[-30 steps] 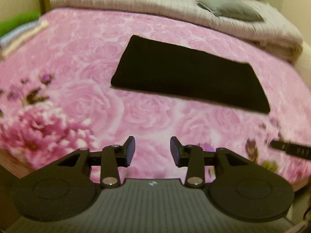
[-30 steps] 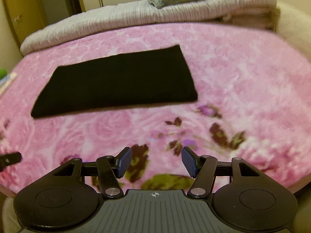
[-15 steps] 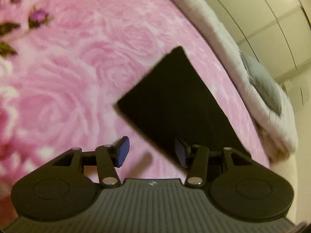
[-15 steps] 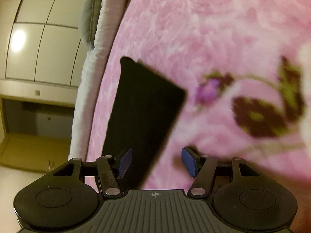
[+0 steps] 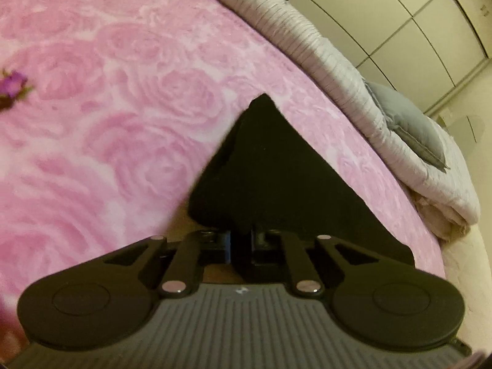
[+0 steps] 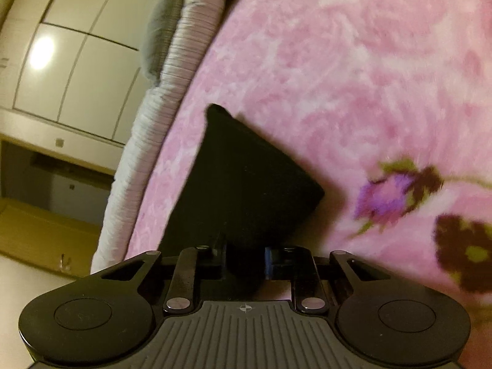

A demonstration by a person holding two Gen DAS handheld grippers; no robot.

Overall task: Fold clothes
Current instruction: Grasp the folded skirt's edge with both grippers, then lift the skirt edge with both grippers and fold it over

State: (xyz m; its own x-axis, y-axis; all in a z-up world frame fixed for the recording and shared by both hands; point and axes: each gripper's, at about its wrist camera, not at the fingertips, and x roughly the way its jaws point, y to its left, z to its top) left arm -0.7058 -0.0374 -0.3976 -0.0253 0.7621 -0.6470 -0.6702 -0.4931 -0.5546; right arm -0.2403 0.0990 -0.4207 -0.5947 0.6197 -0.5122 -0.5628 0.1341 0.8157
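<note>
Black cloth (image 5: 276, 184) lies on the bed (image 5: 123, 123), on the pink rose blanket, already a flat narrow band. Judged: at least one fold is done; one more fold, end to end, looks to be the step in hand.

Left gripper (image 5: 241, 246): jaws narrow, pinching the near corner of the cloth at its left end. Fabric fills the gap between the fingers and bunches just above them. Right gripper (image 6: 246, 256): jaws likewise drawn in on the cloth (image 6: 246, 184) at its right end, with fabric between them. Both ends are gripped. The corners look slightly raised off the blanket; the rest appears to lie on the bed. How high the lift is, I cannot tell.

Left to do, judged: carry one end over to meet the other, lay it down, release, smooth.

Change from 1.0 s ago: both grippers were wide open, held back near the bed's edge, with the whole cloth in view ahead. At 0.5 s ago they had tilted in toward the two ends, jaws open, straddling the near edge. Now both have closed on the fabric. The cloth's place on the bed seems unchanged.

Quilt (image 5: 338, 61) and grey pillow (image 5: 409, 123) lie along the far side of the bed.
</note>
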